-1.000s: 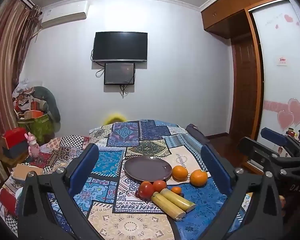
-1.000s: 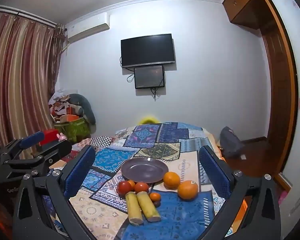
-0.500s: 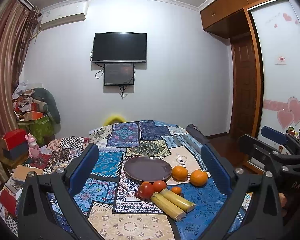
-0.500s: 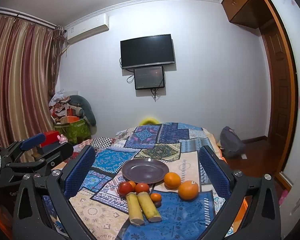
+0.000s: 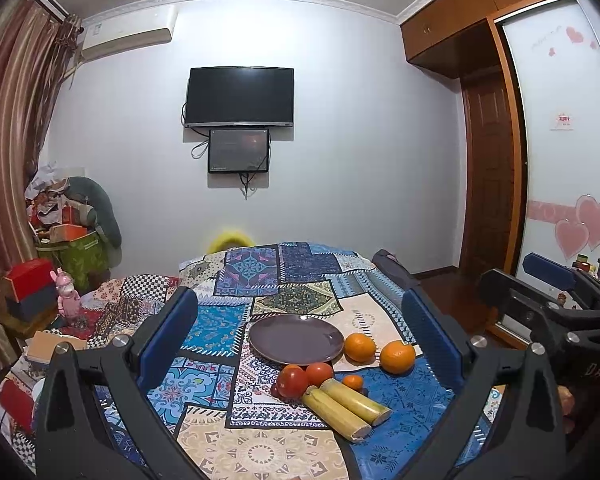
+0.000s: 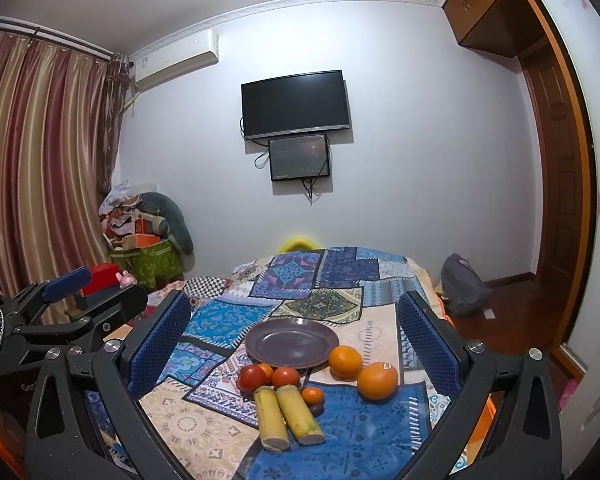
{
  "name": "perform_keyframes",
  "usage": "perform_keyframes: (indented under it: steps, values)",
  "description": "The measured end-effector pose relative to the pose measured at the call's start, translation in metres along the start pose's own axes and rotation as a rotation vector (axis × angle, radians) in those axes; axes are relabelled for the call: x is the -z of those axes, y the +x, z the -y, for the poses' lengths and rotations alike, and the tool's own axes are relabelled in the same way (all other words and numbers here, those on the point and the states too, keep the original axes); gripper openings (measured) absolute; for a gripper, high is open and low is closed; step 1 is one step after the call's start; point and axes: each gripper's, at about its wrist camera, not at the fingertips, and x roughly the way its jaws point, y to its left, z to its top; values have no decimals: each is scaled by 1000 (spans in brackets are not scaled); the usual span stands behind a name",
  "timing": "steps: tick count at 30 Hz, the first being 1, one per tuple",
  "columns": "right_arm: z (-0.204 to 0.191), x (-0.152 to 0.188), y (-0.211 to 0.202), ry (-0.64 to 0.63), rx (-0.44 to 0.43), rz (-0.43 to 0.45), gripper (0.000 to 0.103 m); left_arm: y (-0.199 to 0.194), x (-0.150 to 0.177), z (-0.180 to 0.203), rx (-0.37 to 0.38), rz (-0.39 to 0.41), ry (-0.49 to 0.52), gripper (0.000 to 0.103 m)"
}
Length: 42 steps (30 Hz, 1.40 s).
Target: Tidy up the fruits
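An empty dark purple plate [image 5: 296,339] [image 6: 292,342] lies on the patchwork cloth. Right of it sit two oranges [image 5: 360,347] [image 6: 377,381]. In front lie two red tomatoes [image 5: 292,381] [image 6: 251,377], a small tangerine [image 5: 353,382] [image 6: 312,395] and two yellow-green cane pieces [image 5: 346,407] [image 6: 286,416]. My left gripper [image 5: 300,344] is open and empty, above and short of the fruit. My right gripper [image 6: 294,344] is open and empty, likewise held back. Each gripper shows at the edge of the other's view.
The cloth-covered table [image 5: 260,448] drops off at its right edge to a wooden floor [image 6: 500,300]. A dark bag [image 6: 462,290] lies on the floor. Boxes and clutter [image 5: 60,248] stand at the left by the curtain.
Both grippers have drifted very slightly; the fruit and plate have not moved.
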Motion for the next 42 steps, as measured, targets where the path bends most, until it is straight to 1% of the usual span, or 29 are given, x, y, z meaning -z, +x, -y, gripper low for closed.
perform_keyframes:
  steps: [33, 39, 42]
  values:
    - [-2, 1, 1, -5, -14, 4, 103, 1, 0, 1, -4, 1, -3, 103]
    - [3, 3, 8, -1, -9, -11, 103, 3, 0, 0, -1, 0, -4, 103]
    - [10, 6, 17, 15, -6, -36, 103, 12, 1, 2, 7, -19, 4, 103]
